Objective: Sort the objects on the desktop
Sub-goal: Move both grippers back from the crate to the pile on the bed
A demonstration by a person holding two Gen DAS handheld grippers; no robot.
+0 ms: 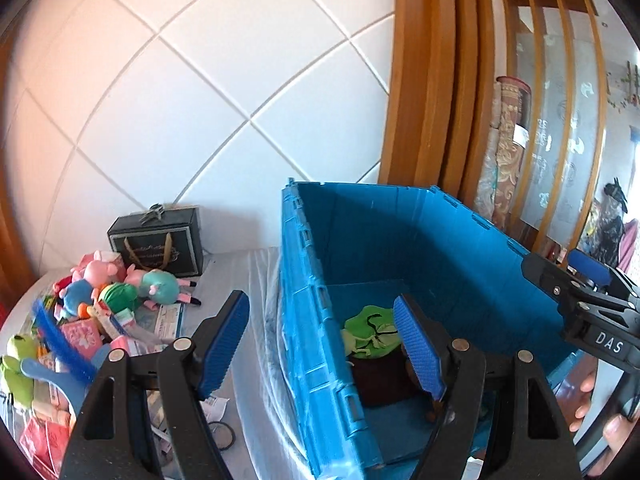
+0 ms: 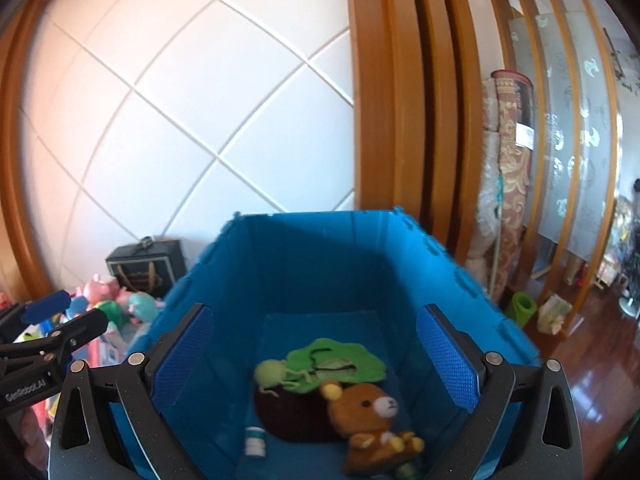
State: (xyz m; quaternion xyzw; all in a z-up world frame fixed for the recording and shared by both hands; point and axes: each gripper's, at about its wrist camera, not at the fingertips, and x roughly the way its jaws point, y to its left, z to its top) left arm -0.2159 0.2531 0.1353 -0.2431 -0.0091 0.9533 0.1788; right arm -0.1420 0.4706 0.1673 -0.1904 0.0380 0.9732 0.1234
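Both hand-held grippers spread wide, empty: left (image 1: 320, 356), right (image 2: 314, 356) | blue bin (image 2: 304, 264): 1 bear plush (image 2: 372, 412)

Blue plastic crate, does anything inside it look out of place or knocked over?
Mostly soft toys lie in the blue plastic crate: a brown teddy bear and a green leaf-shaped plush. The odd one is a small white bottle with a green cap, lying on its side beside them.
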